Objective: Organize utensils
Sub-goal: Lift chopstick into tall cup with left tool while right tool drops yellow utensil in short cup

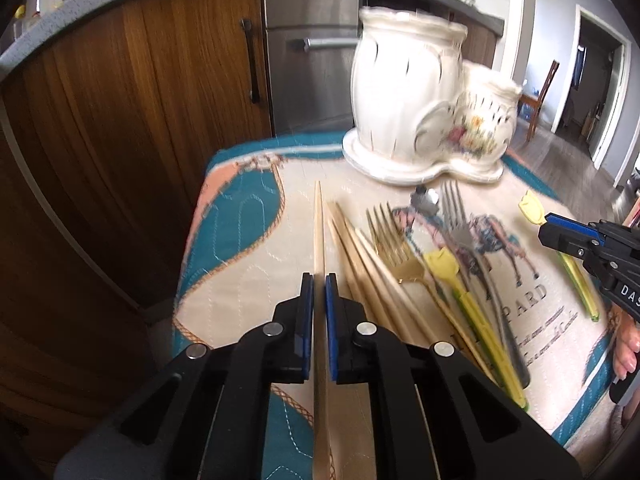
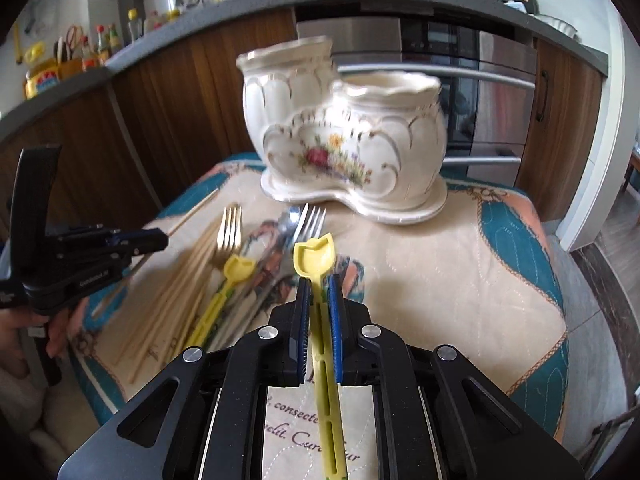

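My left gripper [image 1: 319, 280] is shut on a wooden chopstick [image 1: 318, 224] that points toward the white ceramic two-pot holder [image 1: 412, 92]. My right gripper [image 2: 319, 282] is shut on a yellow plastic spoon [image 2: 314, 258], held above the quilted cloth in front of the holder [image 2: 348, 136]. On the cloth lie several more chopsticks [image 1: 360, 256], a gold fork [image 1: 390, 240], a silver fork [image 1: 454, 208], a spoon [image 1: 424, 198] and another yellow plastic spoon [image 1: 442, 262]. The right gripper also shows in the left wrist view [image 1: 560, 232], and the left gripper in the right wrist view [image 2: 156, 238].
The quilted cloth [image 2: 460, 264] covers a small table in front of wooden kitchen cabinets [image 1: 120, 120] and a steel dishwasher [image 1: 308, 60]. The table drops off at the left and right edges. A doorway and a chair [image 1: 544, 92] are at the far right.
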The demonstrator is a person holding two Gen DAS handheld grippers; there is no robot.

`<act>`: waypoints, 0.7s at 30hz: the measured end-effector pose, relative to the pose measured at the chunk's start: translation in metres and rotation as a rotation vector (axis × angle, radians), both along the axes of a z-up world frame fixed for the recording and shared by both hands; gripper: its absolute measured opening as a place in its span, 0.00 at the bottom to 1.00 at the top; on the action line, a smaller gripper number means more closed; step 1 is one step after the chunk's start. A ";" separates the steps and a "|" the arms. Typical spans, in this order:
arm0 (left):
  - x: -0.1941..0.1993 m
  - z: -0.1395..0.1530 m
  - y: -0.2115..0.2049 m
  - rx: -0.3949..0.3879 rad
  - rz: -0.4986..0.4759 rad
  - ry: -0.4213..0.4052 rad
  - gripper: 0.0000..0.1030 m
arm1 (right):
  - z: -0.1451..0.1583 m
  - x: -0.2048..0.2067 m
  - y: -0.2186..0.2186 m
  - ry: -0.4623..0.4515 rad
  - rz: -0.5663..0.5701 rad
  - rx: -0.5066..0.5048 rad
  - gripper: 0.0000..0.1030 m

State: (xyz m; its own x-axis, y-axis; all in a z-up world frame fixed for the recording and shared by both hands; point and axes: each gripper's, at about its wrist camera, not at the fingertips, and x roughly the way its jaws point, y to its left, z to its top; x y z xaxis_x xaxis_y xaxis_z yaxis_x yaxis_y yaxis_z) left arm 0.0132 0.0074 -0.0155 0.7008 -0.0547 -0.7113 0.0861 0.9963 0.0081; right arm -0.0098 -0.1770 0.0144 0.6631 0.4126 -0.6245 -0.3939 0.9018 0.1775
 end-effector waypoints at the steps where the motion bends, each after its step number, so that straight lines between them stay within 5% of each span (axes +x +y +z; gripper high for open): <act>1: -0.003 0.007 0.001 -0.016 -0.005 -0.029 0.06 | 0.004 -0.001 -0.003 -0.016 -0.007 0.019 0.10; 10: -0.018 0.073 -0.002 -0.164 -0.113 -0.308 0.06 | 0.054 0.008 -0.031 -0.163 -0.087 0.165 0.10; 14: 0.007 0.103 -0.005 -0.208 -0.122 -0.406 0.06 | 0.081 0.030 -0.035 -0.254 -0.111 0.182 0.10; 21: 0.068 0.135 -0.007 -0.326 -0.134 -0.492 0.06 | 0.102 0.088 -0.039 -0.284 -0.147 0.266 0.10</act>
